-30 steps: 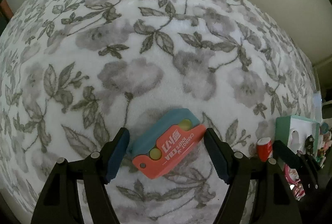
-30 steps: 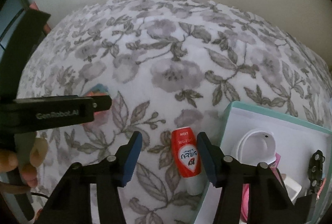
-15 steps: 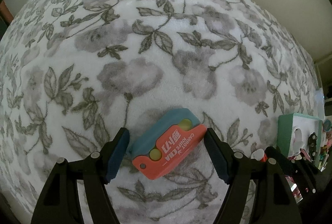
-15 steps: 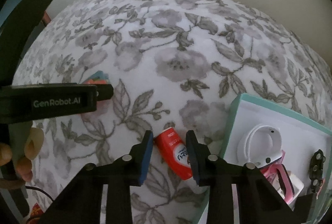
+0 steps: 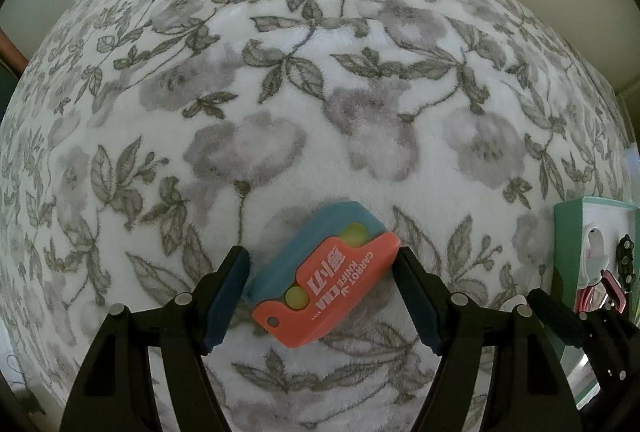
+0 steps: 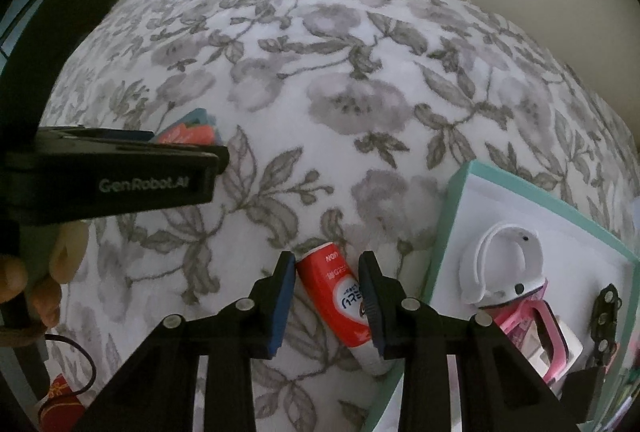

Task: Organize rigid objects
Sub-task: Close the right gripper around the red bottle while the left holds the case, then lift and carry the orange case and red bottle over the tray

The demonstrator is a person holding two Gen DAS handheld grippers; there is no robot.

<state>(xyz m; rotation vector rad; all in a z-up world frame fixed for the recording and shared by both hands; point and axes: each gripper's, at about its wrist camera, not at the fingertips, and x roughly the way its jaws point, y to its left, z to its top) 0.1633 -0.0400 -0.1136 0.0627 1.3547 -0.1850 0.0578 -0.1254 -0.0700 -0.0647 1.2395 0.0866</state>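
The right gripper [image 6: 327, 302] squeezes the little red tube [image 6: 340, 296] lying slantwise on the flowery blanket [image 6: 360, 91], just beside the teal box [image 6: 444, 216]. The left gripper [image 5: 322, 296] is spread around the carrot knife [image 5: 324, 280].

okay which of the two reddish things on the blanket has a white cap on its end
The red tube between the right gripper's fingers, beside the teal box. The orange and blue carrot knife has yellow dots, no cap.
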